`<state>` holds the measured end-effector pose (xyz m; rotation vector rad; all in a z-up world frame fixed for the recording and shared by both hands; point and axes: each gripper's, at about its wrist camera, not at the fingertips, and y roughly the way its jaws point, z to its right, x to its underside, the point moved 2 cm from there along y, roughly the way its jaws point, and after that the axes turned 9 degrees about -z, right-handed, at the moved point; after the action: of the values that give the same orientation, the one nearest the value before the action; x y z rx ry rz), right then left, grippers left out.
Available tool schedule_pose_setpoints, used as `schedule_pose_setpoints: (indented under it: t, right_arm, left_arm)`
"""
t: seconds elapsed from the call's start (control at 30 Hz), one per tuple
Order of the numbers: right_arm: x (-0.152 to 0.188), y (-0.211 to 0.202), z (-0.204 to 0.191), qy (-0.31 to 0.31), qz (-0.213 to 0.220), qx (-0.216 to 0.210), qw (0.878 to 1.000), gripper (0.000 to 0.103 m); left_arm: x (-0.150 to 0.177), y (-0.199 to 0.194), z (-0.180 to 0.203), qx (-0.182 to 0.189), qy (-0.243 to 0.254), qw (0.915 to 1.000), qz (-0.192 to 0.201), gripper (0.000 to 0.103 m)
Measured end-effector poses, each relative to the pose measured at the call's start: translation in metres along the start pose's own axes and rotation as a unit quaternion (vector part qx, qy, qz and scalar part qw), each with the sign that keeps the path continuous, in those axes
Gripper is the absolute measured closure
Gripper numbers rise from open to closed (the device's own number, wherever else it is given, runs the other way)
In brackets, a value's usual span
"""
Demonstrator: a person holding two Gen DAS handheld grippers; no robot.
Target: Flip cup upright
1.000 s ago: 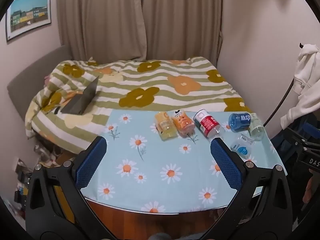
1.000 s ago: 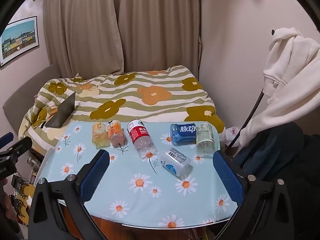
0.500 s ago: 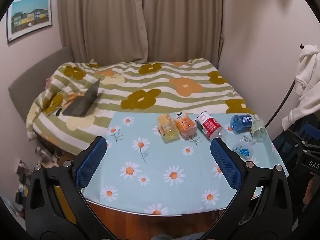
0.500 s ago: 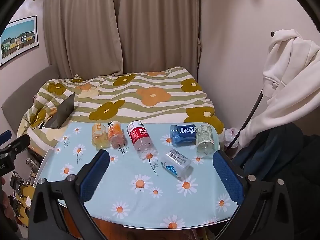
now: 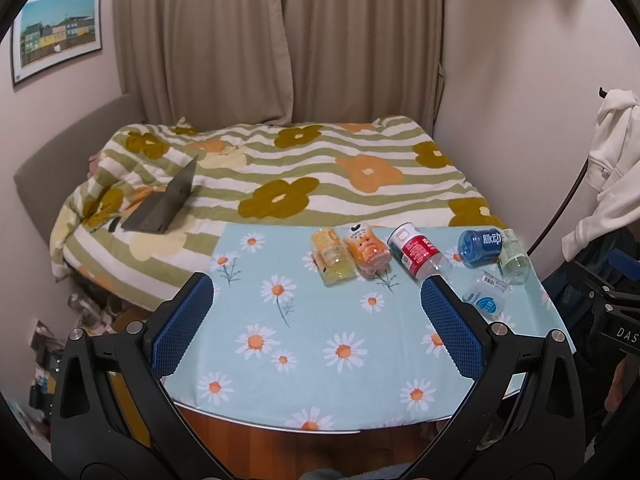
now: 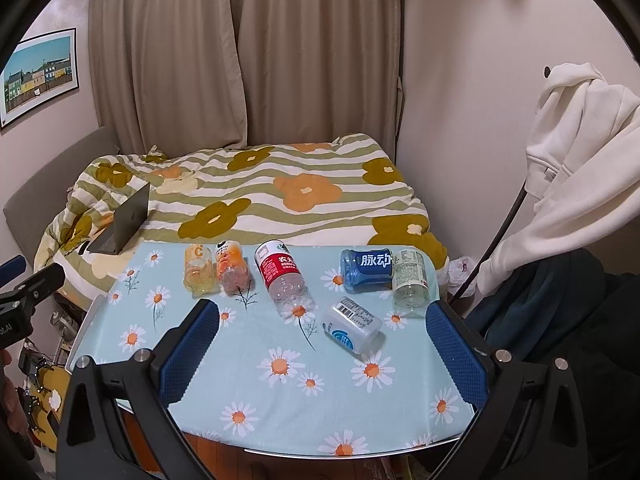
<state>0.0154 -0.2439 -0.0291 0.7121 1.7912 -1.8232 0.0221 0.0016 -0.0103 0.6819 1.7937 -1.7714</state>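
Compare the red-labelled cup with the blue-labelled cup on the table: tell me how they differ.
The red-labelled cup is clear plastic with a red band and longer; the blue-labelled cup is tinted blue all over and squatter. The red-labelled cup lies pointing roughly toward the camera, apart from its neighbours; the blue-labelled cup lies crosswise, against a clear green-labelled cup. Both lie on their sides on the daisy tablecloth, neither upright, neither gripped.
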Motion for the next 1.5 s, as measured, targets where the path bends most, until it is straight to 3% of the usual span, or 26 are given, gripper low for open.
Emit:
schedule_pose_setpoints:
  t: [1.5]
  right_arm:
    - [-0.004, -0.001, -0.012, 0.0, 0.0, -0.008, 1.0, 0.0]
  left_arm:
    - [0.003, 0.002, 0.001, 0.0, 0.0, 1.0, -0.002, 0.0]
